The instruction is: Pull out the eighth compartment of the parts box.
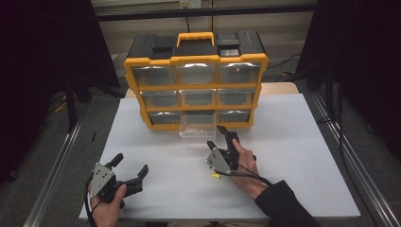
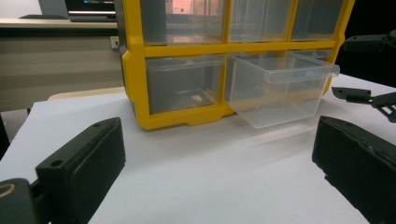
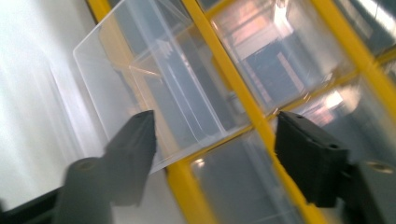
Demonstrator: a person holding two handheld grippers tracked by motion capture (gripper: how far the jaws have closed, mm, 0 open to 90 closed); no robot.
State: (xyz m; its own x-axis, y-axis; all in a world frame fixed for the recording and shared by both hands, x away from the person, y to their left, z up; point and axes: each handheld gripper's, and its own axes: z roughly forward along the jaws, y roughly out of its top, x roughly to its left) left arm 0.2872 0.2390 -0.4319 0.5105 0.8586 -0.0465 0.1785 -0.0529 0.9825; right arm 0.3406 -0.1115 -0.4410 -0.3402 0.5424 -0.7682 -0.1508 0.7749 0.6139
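Evidently the clear drawer [image 1: 197,126] is left pulled out from the yellow organizer's [image 1: 195,59] bottom middle slot; the right gripper [image 1: 222,138], at its 5 o'clock, is released, the left gripper [image 1: 128,166] parked open.

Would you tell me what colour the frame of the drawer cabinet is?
Yellow, with a black top; the cabinet frame shows best in the high view.

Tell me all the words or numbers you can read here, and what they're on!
None can be read.
The yellow organizer and its pulled-out clear drawer show no label.
The screen behind the table is lit, but anything on it is too small and blurred to read.
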